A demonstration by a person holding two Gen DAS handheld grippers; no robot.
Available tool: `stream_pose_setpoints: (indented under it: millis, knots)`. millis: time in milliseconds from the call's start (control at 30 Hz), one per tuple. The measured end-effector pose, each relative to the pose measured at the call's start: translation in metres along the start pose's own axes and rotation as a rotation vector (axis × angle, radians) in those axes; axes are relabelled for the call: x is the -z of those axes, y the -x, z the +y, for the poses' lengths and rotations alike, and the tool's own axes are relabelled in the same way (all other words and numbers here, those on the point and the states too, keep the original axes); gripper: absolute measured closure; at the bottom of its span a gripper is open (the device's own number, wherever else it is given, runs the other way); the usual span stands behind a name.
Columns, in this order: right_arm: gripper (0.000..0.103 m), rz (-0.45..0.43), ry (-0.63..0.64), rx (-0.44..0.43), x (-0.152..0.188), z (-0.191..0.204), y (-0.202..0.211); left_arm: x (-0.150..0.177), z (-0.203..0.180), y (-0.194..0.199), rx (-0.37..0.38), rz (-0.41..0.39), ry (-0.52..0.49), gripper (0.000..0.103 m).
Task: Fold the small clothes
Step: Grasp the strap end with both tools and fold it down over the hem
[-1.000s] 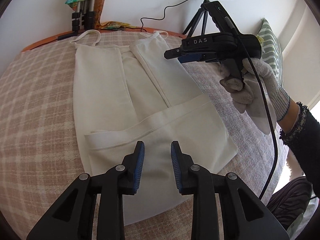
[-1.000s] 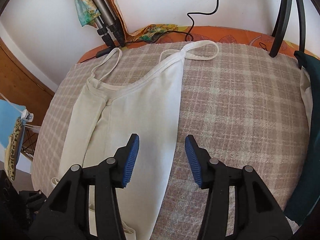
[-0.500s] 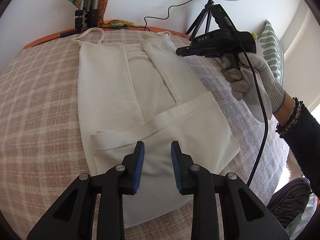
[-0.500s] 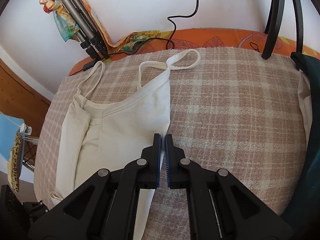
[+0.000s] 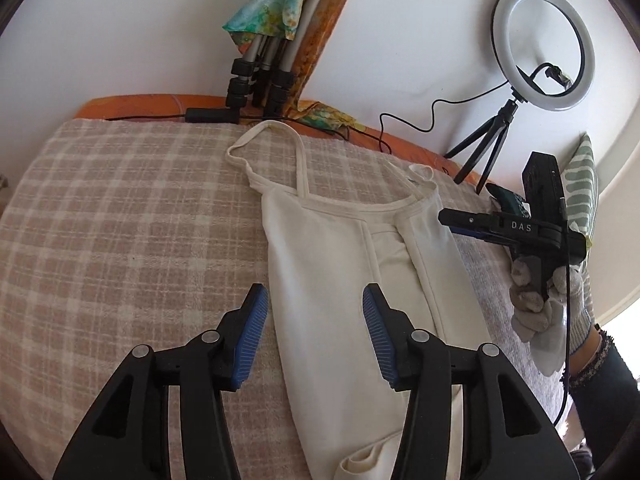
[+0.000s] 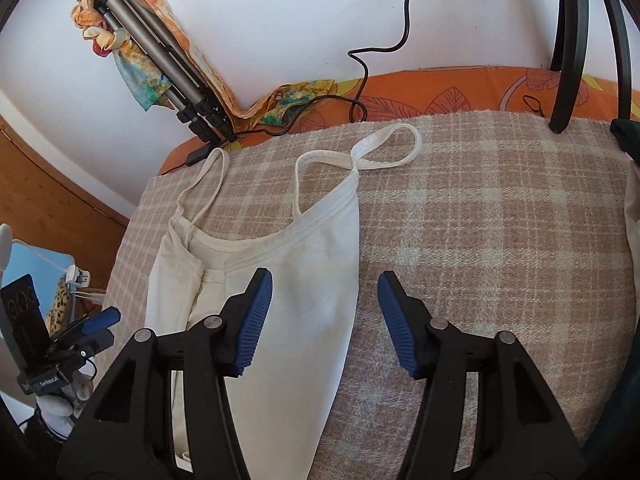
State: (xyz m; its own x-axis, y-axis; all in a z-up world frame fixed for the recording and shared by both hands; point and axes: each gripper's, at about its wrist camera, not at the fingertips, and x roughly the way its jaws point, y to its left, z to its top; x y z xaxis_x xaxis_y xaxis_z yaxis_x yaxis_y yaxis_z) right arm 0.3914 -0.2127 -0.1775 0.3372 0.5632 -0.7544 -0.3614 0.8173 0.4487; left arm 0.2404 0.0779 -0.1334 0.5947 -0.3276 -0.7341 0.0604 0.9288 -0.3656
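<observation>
- Left gripper [image 5: 312, 334]: jaws have just been opening and stand spread, clamping nothing, above the left edge of the cream top [image 5: 352, 280].
- Right gripper [image 6: 325, 322]: jaws have just been opening, spread over the top's right edge.
- The top lies flat, sides folded inward, on the checked blanket [image 5: 120, 240].

Plaid-blanketed bed [image 6: 480, 240] under cream camisole [image 6: 312, 280], flat
</observation>
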Motion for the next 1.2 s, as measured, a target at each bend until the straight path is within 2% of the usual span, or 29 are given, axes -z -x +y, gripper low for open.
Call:
stream_pose_setpoints:
  millis: [67, 133, 167, 267, 333, 400, 500, 567, 600, 633, 700, 767, 967, 1200]
  knots:
    - [0.053, 0.0, 0.004, -0.002, -0.002, 0.0, -0.002, -0.01, 0.012, -0.021, 0.01, 0.028, 0.029, 0.055]
    - [0.056, 0.006, 0.005, -0.005, -0.005, -0.001, -0.003, -0.018, 0.024, -0.041, 0.059, 0.057, 0.09, 0.055]
    - [0.058, 0.01, 0.011, 0.002, -0.007, -0.001, -0.005, -0.022, 0.028, -0.045, 0.086, 0.041, 0.111, 0.055]
    - [0.074, 0.024, 0.048, 0.037, -0.009, -0.001, -0.009, -0.034, 0.035, -0.051, 0.089, 0.015, 0.131, 0.055]
    - [0.087, 0.023, 0.057, 0.06, -0.01, -0.001, -0.009, -0.04, 0.031, -0.055, 0.044, -0.011, 0.092, 0.055]
    - [0.087, 0.023, 0.045, 0.051, -0.012, -0.003, -0.009, -0.044, 0.023, -0.06, -0.001, -0.012, 0.034, 0.055]
    - [0.087, 0.01, 0.01, 0.016, -0.014, -0.008, -0.01, -0.048, 0.02, -0.064, -0.007, -0.011, 0.02, 0.056]
    - [0.087, 0.001, -0.02, -0.011, -0.015, -0.012, -0.011, -0.051, 0.023, -0.066, -0.012, -0.014, 0.035, 0.068]
    - [0.087, -0.003, -0.028, -0.016, -0.015, -0.013, -0.01, -0.052, 0.025, -0.067, -0.009, -0.011, 0.046, 0.089]
    - [0.09, -0.005, -0.029, -0.013, -0.016, -0.012, -0.011, -0.053, 0.028, -0.071, 0.0, 0.004, 0.065, 0.097]
    - [0.096, 0.0, -0.013, 0.008, -0.016, -0.01, -0.011, -0.053, 0.032, -0.072, 0.01, -0.001, 0.084, 0.099]
    - [0.098, 0.003, -0.008, 0.009, -0.017, -0.008, -0.008, -0.053, 0.03, -0.071, 0.013, -0.007, 0.08, 0.1]
    - [0.1, -0.038, 0.015, -0.023, -0.021, 0.005, 0.014, -0.056, 0.029, -0.049, 0.062, -0.051, 0.101, 0.101]
    - [0.1, -0.095, 0.055, -0.062, -0.015, 0.032, 0.057, -0.053, 0.011, -0.011, 0.077, -0.103, 0.051, 0.101]
